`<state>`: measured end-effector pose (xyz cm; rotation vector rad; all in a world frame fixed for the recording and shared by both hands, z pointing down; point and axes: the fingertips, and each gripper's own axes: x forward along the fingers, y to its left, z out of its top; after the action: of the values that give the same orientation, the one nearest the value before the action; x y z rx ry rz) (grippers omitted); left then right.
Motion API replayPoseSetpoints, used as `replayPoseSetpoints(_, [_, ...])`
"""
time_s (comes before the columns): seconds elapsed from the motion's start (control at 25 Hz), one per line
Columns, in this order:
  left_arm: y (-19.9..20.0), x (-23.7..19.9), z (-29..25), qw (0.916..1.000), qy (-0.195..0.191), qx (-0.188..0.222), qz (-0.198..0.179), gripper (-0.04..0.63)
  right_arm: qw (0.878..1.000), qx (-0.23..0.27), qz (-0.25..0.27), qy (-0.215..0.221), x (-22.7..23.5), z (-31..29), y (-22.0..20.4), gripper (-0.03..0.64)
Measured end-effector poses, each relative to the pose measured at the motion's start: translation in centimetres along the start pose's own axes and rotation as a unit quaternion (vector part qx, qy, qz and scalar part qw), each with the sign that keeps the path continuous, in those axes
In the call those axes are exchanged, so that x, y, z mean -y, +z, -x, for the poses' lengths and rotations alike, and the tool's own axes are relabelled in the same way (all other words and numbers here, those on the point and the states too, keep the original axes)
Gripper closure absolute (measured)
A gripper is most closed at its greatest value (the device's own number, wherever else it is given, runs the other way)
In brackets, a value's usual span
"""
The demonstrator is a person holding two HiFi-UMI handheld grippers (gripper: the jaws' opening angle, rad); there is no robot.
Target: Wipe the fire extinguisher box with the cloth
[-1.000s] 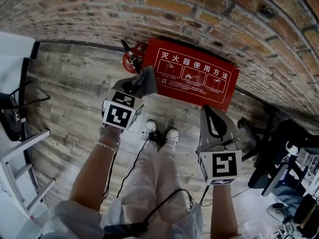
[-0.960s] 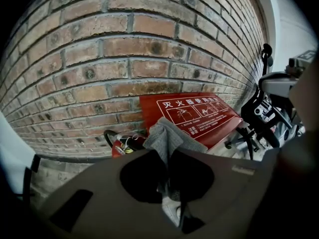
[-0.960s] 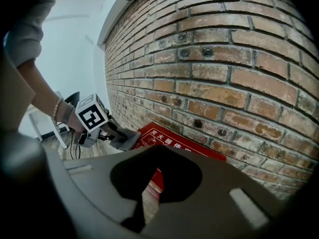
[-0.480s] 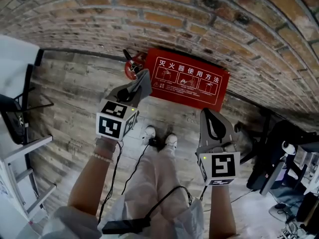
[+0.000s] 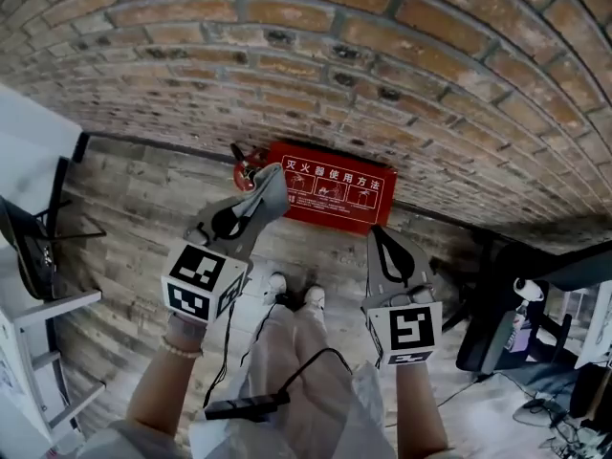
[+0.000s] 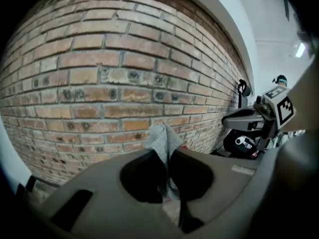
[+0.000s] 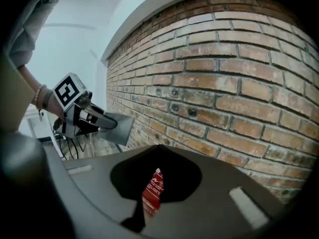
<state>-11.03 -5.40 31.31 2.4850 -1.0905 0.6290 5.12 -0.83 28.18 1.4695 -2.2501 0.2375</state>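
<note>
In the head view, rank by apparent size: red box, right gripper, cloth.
1. The red box and right gripper: about alike; the gripper is nearer the camera.
2. The cloth, clearly smallest.

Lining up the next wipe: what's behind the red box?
The brick wall stands behind the box. The cloth in the left gripper hides part of the box's left end.

The grey wood-plank floor (image 5: 134, 228) carries the red fire extinguisher box (image 5: 330, 187) at 12 o'clock, close against the brick wall. A red extinguisher (image 5: 244, 172) rests just beside the box's 9 o'clock end. 2 white shoes (image 5: 277, 283) stand near the box at its 6 o'clock, and a black chair (image 5: 497, 323) sits at 4 o'clock.
</note>
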Motion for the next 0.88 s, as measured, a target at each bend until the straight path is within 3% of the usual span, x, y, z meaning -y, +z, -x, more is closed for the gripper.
replayPoseSetpoints(0.32, [8.6, 4.6, 5.7, 0.9950, -0.014, 0.061, -0.077, 0.581, 0.998, 0.048, 0.016, -0.030, 2.2, 5.4, 7.2, 0.607])
replayPoseSetpoints(0.56, [12.3, 6.7, 8.9, 0.9910, -0.022, 0.108, -0.076, 0.581, 0.997, 0.069, 0.025, -0.035, 2.0, 8.4, 10.5, 0.607])
replayPoseSetpoints(0.88, [14.4, 8.1, 11.4, 0.9852, -0.021, 0.132, -0.107, 0.581, 0.994, 0.104, 0.028, -0.025, 0.9, 9.8, 13.3, 0.607])
